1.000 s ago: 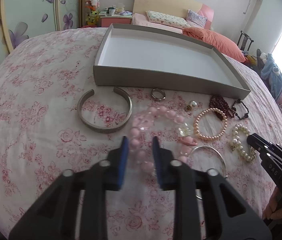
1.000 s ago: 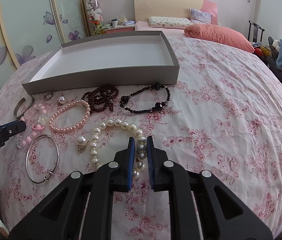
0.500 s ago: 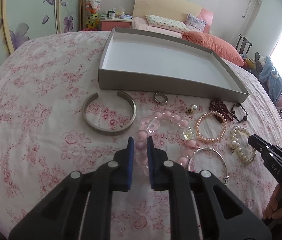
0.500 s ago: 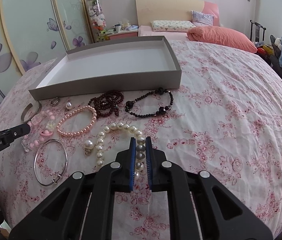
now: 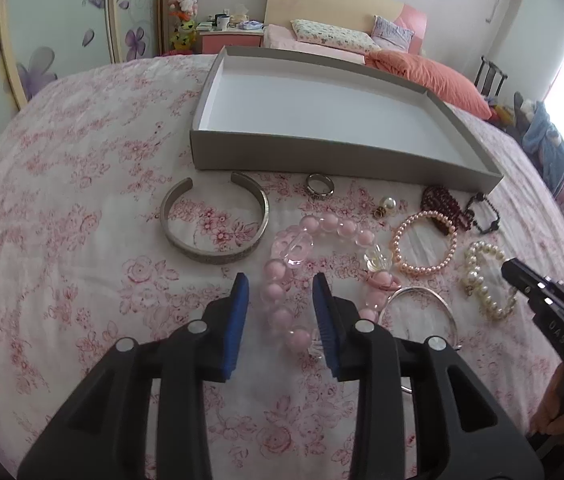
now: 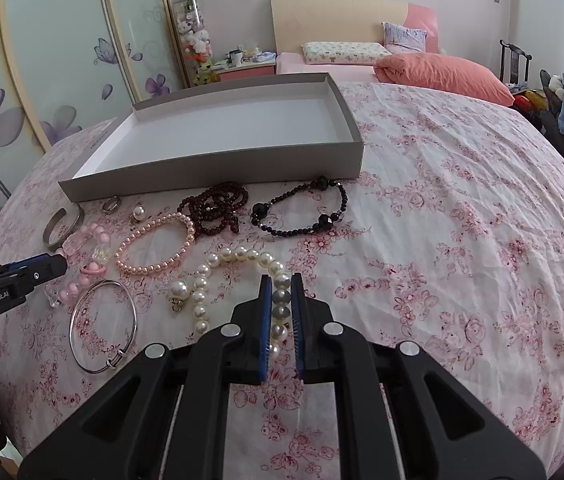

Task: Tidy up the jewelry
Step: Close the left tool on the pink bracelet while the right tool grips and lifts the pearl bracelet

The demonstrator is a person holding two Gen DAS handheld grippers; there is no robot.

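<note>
On the flowered pink bedspread (image 5: 62, 240), the left gripper (image 5: 280, 284) is opening, its blue pads straddling the chunky pink bead bracelet (image 5: 282, 292) without pressing it. The right gripper (image 6: 281, 280) pinches the white pearl bracelet (image 6: 242, 256). Beyond lies the shallow grey cardboard tray (image 6: 218, 168).

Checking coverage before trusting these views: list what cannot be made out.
- Pink bead bracelet, left wrist view: its near end hides behind the opening left gripper.
- White pearl bracelet, right wrist view: near beads covered by the right gripper.
- Ring: too small for detail.
</note>
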